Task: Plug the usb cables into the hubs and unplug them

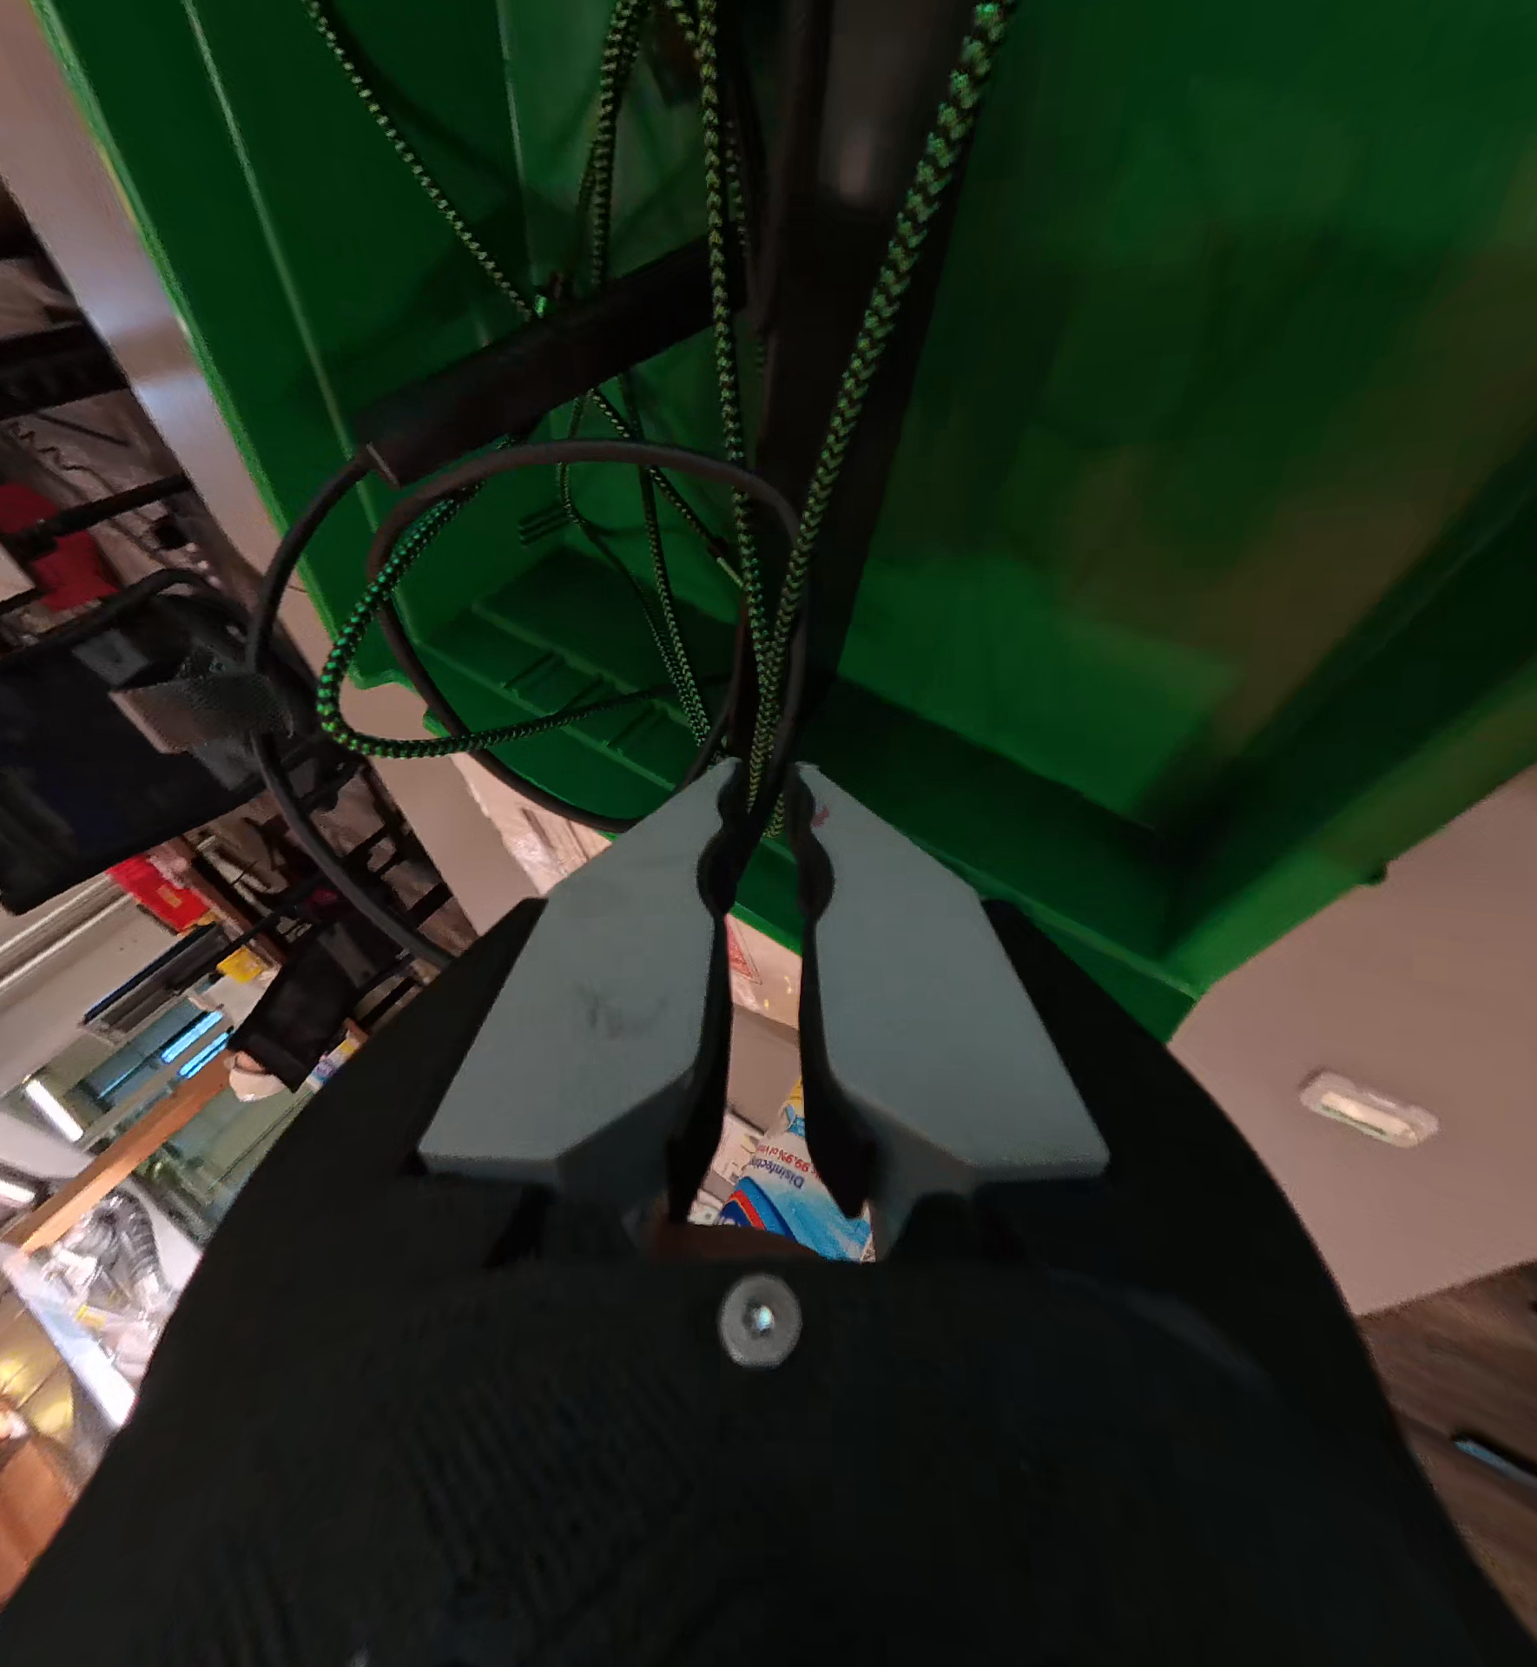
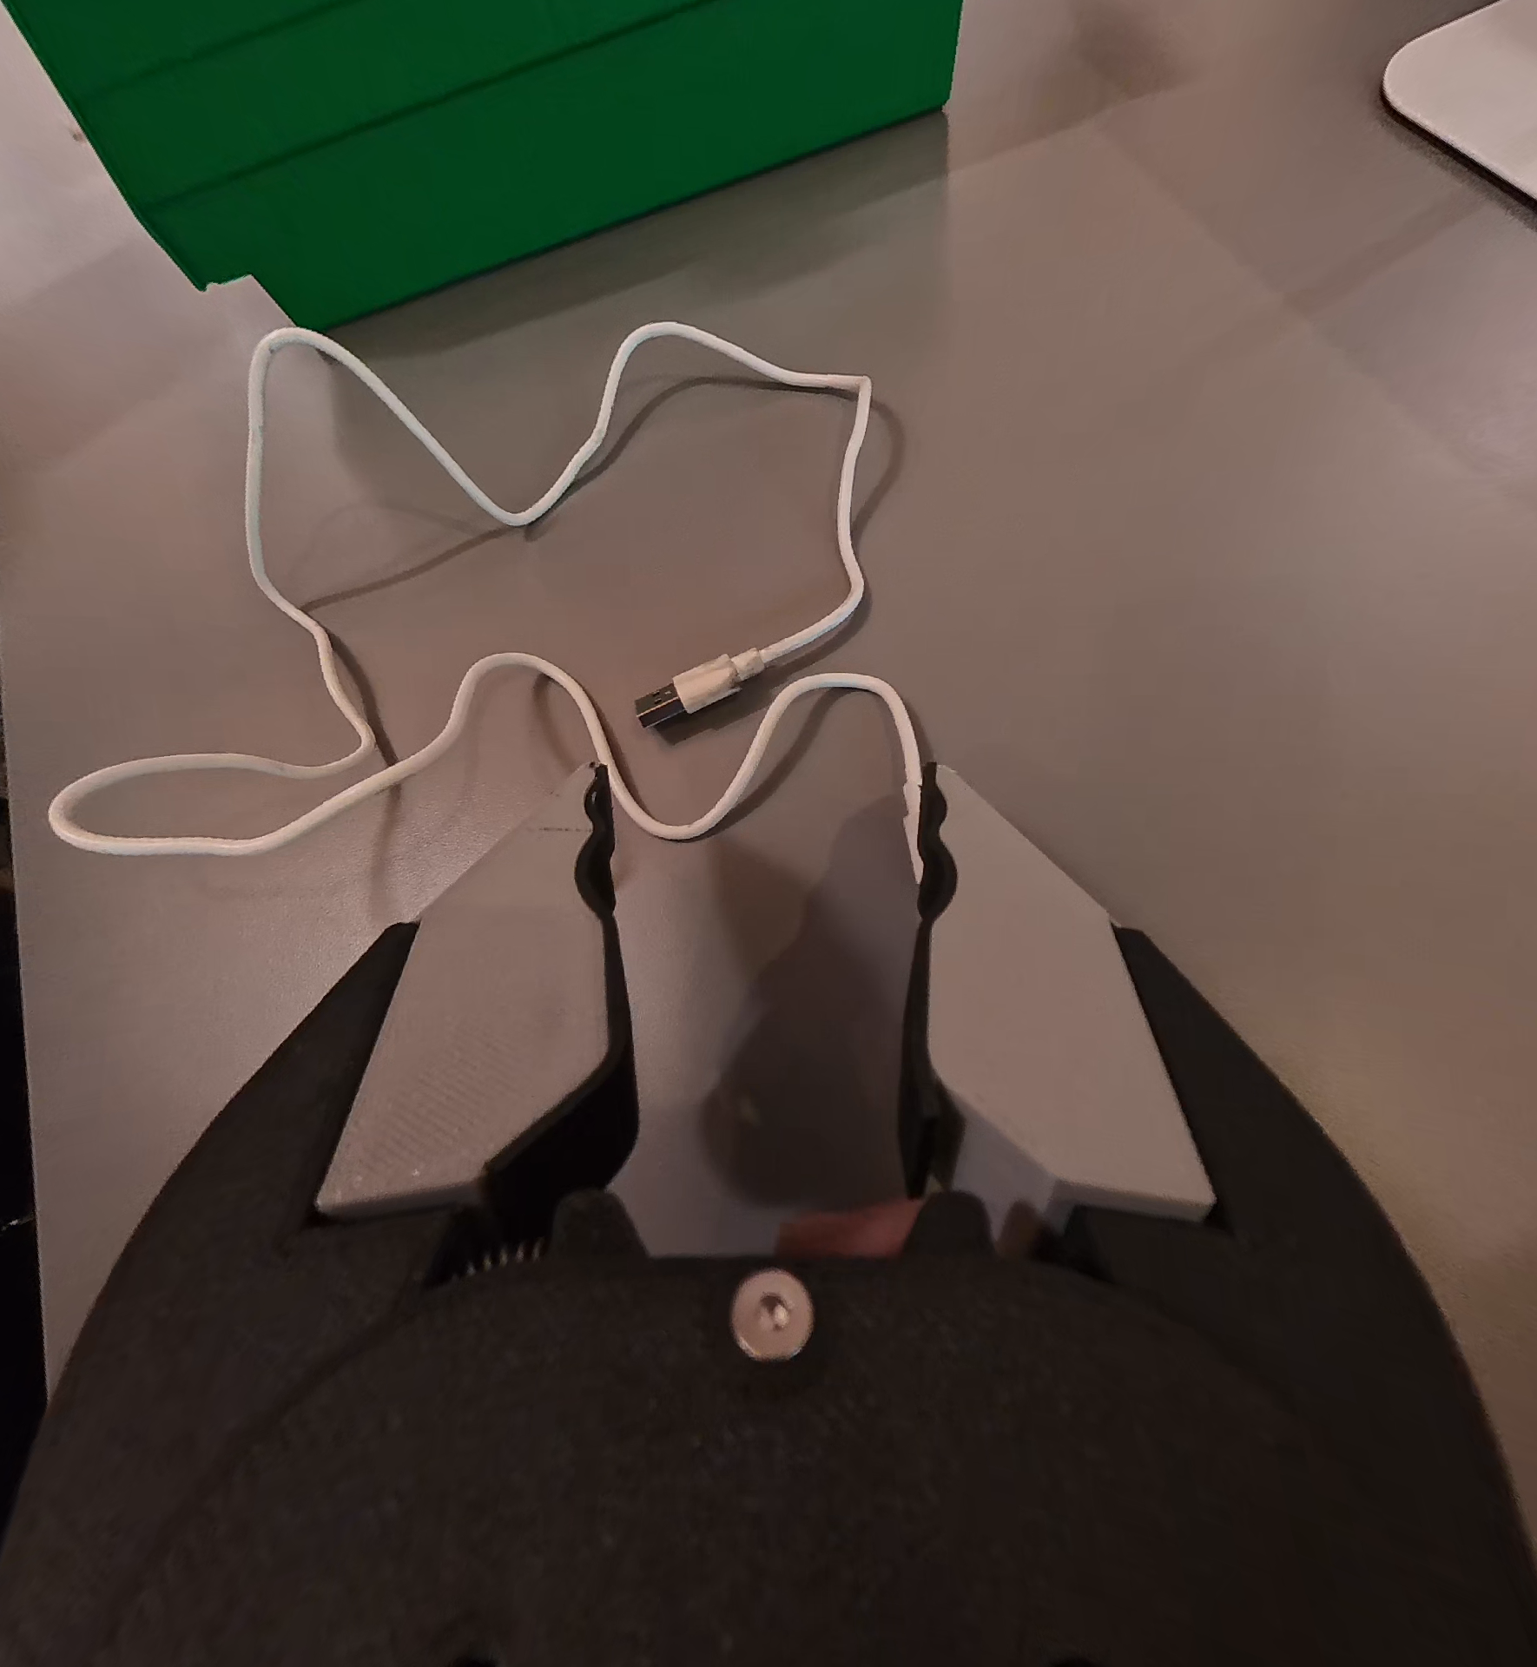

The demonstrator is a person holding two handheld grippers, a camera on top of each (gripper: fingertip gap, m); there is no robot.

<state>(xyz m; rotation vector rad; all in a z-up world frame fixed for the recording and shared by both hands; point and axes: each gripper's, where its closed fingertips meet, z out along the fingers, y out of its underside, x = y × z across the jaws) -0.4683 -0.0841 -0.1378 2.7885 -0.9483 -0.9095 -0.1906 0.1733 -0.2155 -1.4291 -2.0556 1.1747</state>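
Left wrist view — the left tool (image 1: 765, 785) pinches a bunch of cables; the right tool (image 2: 760, 785) hovers spread over a white cable.

The left tool's jaws are nearly pressed together on a green-and-black braided cable (image 1: 873, 343) and a thin black cable (image 1: 566, 455), which hang in loops against a green bin (image 1: 1198, 451). In the right wrist view the white USB cable (image 2: 296, 622) lies in loose bends on the grey table (image 2: 1198, 631) — plug (image 2: 661, 708) free, just beyond the fingertips, the green bin (image 2: 476, 135) near the far edge.
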